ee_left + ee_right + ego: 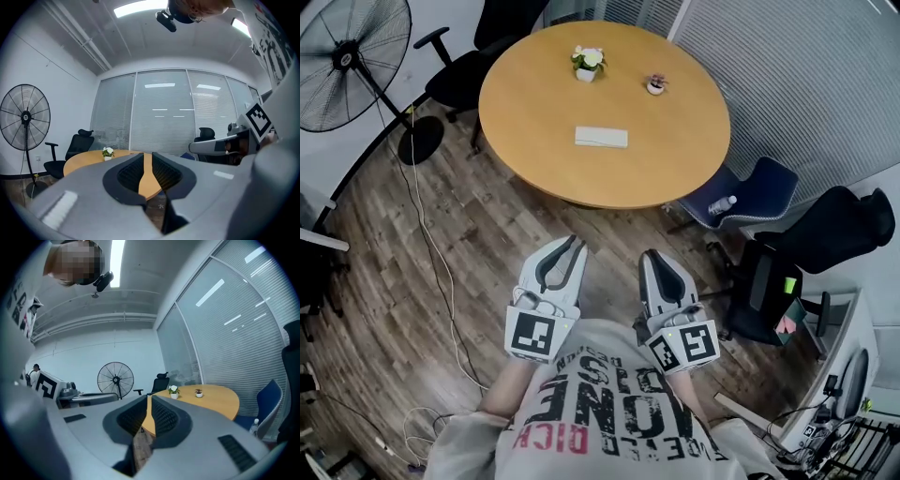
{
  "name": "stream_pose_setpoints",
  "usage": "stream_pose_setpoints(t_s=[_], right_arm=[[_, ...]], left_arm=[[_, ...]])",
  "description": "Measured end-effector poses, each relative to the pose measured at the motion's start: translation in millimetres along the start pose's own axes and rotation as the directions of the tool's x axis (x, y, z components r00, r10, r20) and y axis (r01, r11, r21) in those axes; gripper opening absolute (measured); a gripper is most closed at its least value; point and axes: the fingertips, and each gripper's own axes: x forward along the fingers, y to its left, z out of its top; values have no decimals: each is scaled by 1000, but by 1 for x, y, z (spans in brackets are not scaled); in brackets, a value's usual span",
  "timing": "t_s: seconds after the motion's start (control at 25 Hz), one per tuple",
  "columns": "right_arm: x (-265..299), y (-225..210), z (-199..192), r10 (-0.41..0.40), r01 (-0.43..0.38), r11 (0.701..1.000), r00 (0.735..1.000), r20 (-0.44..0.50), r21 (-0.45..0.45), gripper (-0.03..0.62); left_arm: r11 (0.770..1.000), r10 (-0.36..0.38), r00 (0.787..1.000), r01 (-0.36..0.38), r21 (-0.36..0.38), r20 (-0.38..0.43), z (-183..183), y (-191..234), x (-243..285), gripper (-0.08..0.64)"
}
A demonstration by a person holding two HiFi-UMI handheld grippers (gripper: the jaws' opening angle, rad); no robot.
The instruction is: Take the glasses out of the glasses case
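Facing the table (pixel 534 103) — left gripper (pixel 567 246) jaws held slightly parted, right gripper (pixel 656 258) pressed together, both empty; glasses case (pixel 601 137) could be shoved aside unless jaws are spread first.

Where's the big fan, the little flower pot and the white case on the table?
Fan (pixel 344 59): head view, hub of its round cage.
Flower pot (pixel 589 58): head view, on the white blossoms.
White case (pixel 601 137): head view, middle of its top.

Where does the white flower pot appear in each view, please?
Head view: pot top centre, on the table.
Left gripper view: pot left of centre.
Right gripper view: pot right of centre.
Shared landmark: fan, left of the pot throughout.
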Motion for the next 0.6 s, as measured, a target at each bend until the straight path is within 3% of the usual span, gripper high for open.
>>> stream_pose_setpoints(t_s=[0.24,0.44,0.6], right_arm=[[32,-2,-3,-23,23,1000,1000,3,18,21],[50,-2,-7,-22,23,999,1000,-12,23,21],[62,-10,-11,-22,23,999,999,-24,33,21]], left_arm=[[1000,-16,1000,16,-2,-17,-5,30,17,63],[999,-16,1000,16,43,1,-8,50,22,58],[999,15,999,-16,-31,-42,-14,58,31,58]])
